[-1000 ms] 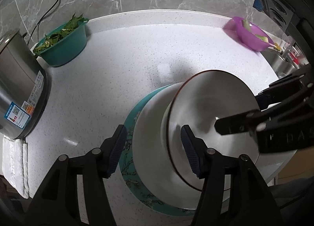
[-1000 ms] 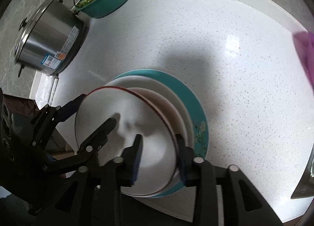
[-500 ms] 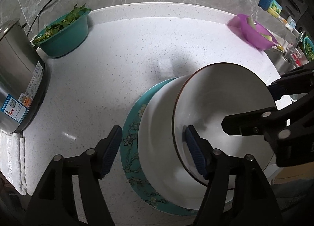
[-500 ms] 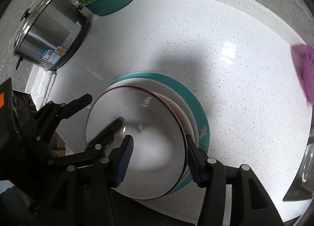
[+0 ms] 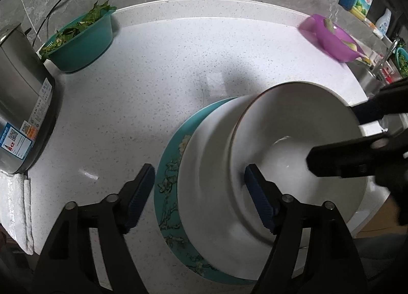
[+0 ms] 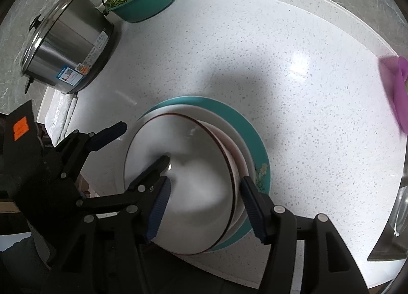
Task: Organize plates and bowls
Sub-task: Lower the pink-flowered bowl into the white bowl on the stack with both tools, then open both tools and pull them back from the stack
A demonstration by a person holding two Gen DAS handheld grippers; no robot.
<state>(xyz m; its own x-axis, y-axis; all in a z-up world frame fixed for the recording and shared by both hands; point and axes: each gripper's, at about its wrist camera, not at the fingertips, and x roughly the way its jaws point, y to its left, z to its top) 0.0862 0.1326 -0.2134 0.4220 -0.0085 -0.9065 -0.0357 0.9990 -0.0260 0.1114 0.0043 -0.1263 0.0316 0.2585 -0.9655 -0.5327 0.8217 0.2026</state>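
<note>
Both claws have been widening since a moment ago, letting go of the white bowl (image 5: 293, 146). The left claw (image 5: 199, 192) and right claw (image 6: 204, 207) are opening wide, leaving it nested on the stacked plates (image 6: 257, 146).

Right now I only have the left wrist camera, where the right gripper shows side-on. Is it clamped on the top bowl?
Observer: No. In the right wrist view the right gripper straddles the rim of the bowl, one pad inside, one outside, neither pressing. Its jaws are opening.
Reviewer: Something steel is cropped at my left edge. Closed?
Observer: That is a cooker, and its lid is on.
Reviewer: What sits directly under that top piece?
Observer: A dish with a reddish-brown inside peeks out under its rim, above the white plate and the teal plate.
</note>
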